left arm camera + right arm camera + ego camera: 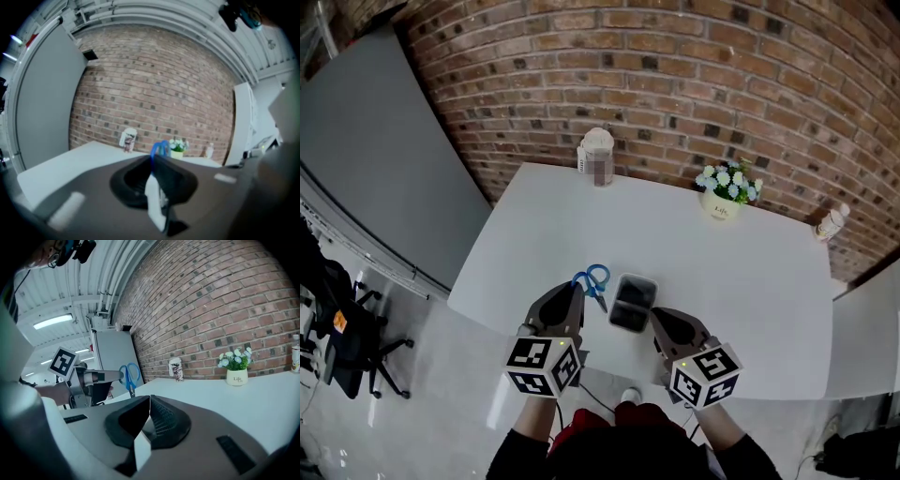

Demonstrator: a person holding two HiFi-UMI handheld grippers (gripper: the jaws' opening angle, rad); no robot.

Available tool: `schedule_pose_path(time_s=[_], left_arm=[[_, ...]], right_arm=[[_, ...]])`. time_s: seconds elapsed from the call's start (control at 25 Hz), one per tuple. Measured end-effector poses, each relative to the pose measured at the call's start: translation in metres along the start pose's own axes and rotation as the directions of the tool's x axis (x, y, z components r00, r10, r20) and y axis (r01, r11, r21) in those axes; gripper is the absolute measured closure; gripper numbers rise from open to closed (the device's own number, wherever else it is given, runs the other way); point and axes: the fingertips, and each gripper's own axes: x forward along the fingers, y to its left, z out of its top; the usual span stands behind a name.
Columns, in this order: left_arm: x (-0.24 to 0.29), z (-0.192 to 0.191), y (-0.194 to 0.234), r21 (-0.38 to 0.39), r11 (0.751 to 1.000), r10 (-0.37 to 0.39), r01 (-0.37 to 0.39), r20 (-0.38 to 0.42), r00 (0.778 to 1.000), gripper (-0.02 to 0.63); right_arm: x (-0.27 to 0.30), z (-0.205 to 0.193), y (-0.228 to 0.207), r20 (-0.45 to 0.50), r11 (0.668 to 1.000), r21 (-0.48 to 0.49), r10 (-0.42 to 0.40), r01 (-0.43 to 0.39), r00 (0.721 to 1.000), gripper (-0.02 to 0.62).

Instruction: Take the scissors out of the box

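The box (633, 302) lies on the bench (703, 272) near its front edge, with the left hand-held gripper (579, 292) just to its left and the right hand-held gripper (657, 316) at its front right corner. The scissors (593, 278) are outside the box, between the left hand-held gripper's jaws, off the bench and just left of the box. Along the back edge, before the wall (675, 75), stand 3 things: a jar (597, 157) at the left, a flowerpot (724, 195) right of the middle, a bottle (831, 223) far right.
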Motion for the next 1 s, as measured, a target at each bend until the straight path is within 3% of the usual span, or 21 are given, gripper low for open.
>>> schedule_pose_path(time_s=[0.52,1.0], left_arm=[[-0.056,0.015,0.054,-0.014,0.994,0.110,-0.109,0.055,0.992,0.586],[-0.123,0.009,0.107,-0.059,0.967,0.253,-0.249,0.071,0.965,0.586]], right_arm=[[0.029,0.007,0.061,-0.006,0.992,-0.066,0.107,-0.107,0.994,0.588],[0.052,-0.003,0.121,-0.046,0.972,-0.099,0.211,-0.215,0.976,0.588]])
